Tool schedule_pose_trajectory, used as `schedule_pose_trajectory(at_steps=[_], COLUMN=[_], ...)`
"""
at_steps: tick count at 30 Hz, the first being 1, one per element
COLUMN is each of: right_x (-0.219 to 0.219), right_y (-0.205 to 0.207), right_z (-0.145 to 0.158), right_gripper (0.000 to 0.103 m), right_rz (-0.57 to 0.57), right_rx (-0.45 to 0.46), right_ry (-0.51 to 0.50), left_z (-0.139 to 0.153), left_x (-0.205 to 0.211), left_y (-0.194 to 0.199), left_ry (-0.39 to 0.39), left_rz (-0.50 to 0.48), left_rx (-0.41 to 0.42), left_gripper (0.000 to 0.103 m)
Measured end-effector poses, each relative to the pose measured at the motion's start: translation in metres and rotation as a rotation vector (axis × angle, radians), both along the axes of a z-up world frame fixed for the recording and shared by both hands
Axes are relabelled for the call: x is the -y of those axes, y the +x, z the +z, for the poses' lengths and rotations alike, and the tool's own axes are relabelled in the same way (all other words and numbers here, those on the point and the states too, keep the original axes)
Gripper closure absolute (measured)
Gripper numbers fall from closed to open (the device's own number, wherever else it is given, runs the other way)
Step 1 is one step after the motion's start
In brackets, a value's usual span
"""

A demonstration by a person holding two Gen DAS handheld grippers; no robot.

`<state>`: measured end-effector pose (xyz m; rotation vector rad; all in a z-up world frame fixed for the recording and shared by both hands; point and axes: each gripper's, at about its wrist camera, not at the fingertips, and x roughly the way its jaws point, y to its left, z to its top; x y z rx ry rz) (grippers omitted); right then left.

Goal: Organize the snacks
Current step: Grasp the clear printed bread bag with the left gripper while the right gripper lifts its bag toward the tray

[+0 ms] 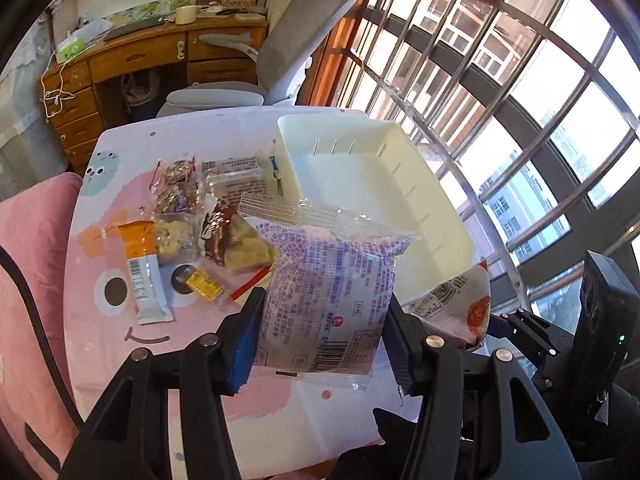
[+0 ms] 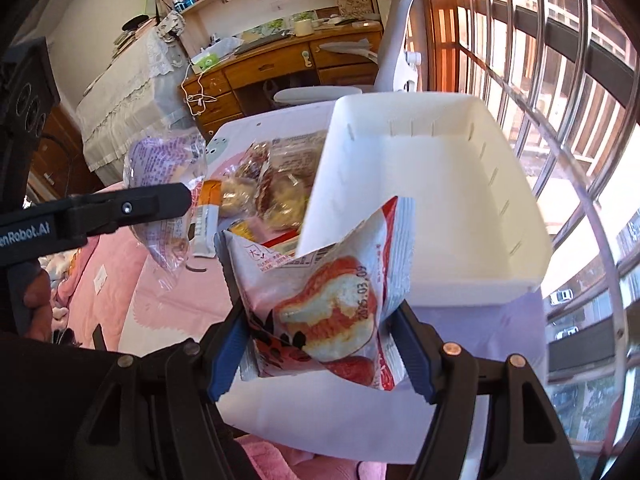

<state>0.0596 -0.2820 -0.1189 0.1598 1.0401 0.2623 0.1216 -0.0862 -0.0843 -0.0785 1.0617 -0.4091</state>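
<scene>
My left gripper (image 1: 320,340) is shut on a clear snack packet with purple print (image 1: 328,292), held above the table just left of the white bin (image 1: 384,184). My right gripper (image 2: 320,356) is shut on a red-and-white bread packet (image 2: 320,304), held at the near left corner of the white bin (image 2: 440,216). That bread packet also shows in the left wrist view (image 1: 460,304). The purple packet and left gripper finger (image 2: 152,204) show at the left of the right wrist view. Several other snack packets (image 1: 192,216) lie on the table left of the bin. The bin looks empty.
The small table (image 1: 120,360) has a pink cartoon top and stands on a pink bed cover (image 1: 24,260). A grey office chair (image 1: 280,52) and wooden desk (image 1: 132,60) stand behind. Barred windows (image 1: 500,80) run along the right.
</scene>
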Motion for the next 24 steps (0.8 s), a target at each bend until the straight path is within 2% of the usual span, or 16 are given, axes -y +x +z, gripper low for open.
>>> schedule_pose_trajectory(at_steps=[10,24], right_x=[0.072,0.124], right_y=[0.036,0.072], right_z=[0.010,0.002], right_gripper=[0.034,0.034], right_rz=[0.045,0.068], right_rx=[0.027,0.005], right_ry=[0.002,0.026], left_z=[0.005,0.001], left_x=[0.059,0.115], left_y=[0.022,0.039], left_ry=[-0.035,-0.038], left_rz=[0.096,0.096], left_rx=[0.037,0.062], left_gripper=[0.049,0.049])
